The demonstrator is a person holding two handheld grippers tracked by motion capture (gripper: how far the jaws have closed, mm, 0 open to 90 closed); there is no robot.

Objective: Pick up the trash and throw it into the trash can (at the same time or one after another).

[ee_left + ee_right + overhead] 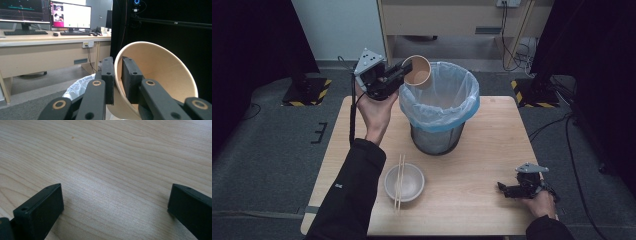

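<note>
Over the near-left rim of the trash bin [439,107], the left gripper [398,76] holds a paper cup [418,71] up in the air, clear of the table [482,150]. Its jaws are closed nearly all the way, pinching the cup wall: in the left gripper view one jaw sits outside the paper cup [160,75] and one inside, with only the wall between them.

Progress, as I judge it: cup is lifted and carried to the bin, not yet released, so the drop is what is left for this item. Cup looks empty inside. Bowl [404,182] with chopsticks [400,182] laid across it sits on the table near the front edge, untouched; whether those go in the bin too I cannot tell.

Orientation: cup is tipped on its side, long axis roughly level, slightly tilted. Its open mouth faces back toward the person and the high camera; the base points away, past the bin's far-left side. Bin liner [80,87] shows just below the jaws.

Right gripper [512,190] rests low at the table's near-right corner, jaws spread wide, nothing between them, just bare wood [112,170].
</note>
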